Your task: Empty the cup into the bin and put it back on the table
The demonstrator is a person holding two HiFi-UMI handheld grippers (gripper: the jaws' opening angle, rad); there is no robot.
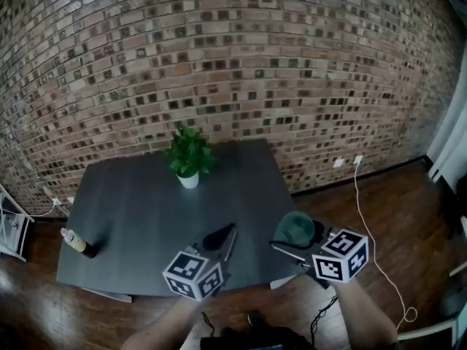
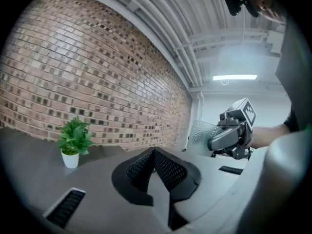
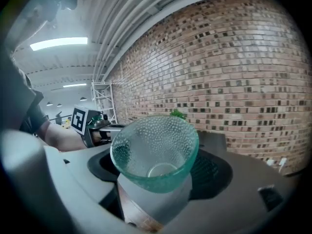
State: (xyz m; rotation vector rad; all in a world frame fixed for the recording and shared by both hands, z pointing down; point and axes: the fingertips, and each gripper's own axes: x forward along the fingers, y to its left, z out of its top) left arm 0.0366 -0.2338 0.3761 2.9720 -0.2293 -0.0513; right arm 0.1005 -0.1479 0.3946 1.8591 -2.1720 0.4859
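Left gripper (image 1: 222, 238) has its jaws pinched together on nothing, with the grey table (image 1: 139, 203) stretching ahead of it and a potted plant (image 1: 190, 157) farther ahead. Just to its right, the right gripper (image 1: 298, 240) clamps the green dimpled cup (image 1: 295, 227) between its jaws, mouth up.
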